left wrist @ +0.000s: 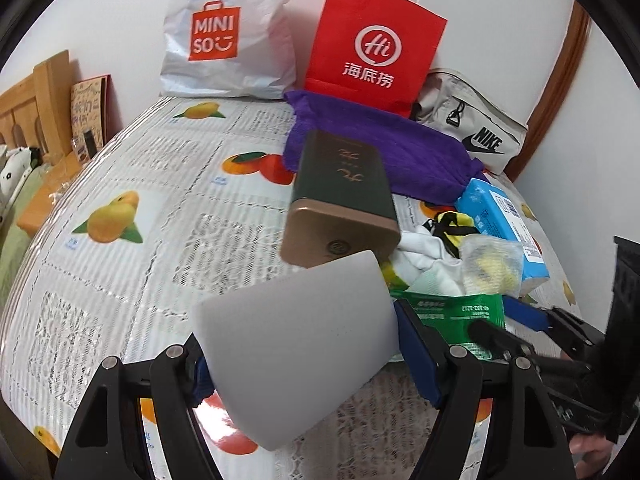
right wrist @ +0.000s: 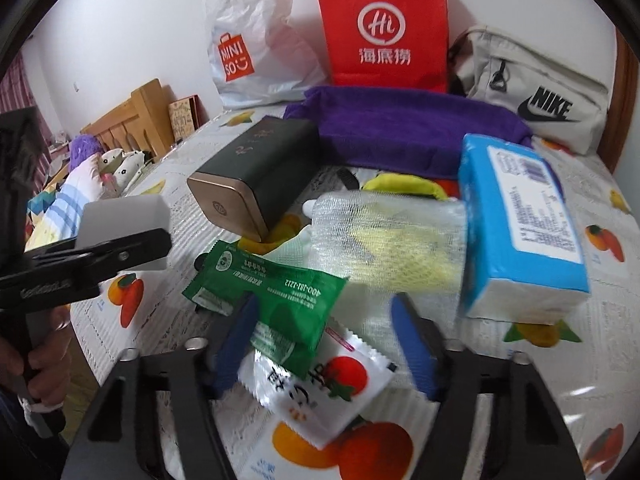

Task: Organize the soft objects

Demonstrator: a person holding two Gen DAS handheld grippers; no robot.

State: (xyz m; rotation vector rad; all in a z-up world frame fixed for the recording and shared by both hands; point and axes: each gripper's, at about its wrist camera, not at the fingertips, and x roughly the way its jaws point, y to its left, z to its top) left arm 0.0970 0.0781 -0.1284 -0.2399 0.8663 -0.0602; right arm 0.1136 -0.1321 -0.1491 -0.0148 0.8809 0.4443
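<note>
My left gripper is shut on a pale grey foam block, held a little above the fruit-print cloth; from the right wrist the same block shows at the left. My right gripper stands open, its blue pads on either side of a green sachet and a white tomato sachet that lie on the table. Beyond them are a mesh bag with something yellow inside, a blue tissue pack, a dark green tin and a purple towel.
A white Miniso bag, a red paper bag and a beige Nike bag stand along the wall. A wooden headboard and bedding lie past the table's left edge. A hand grips the left tool.
</note>
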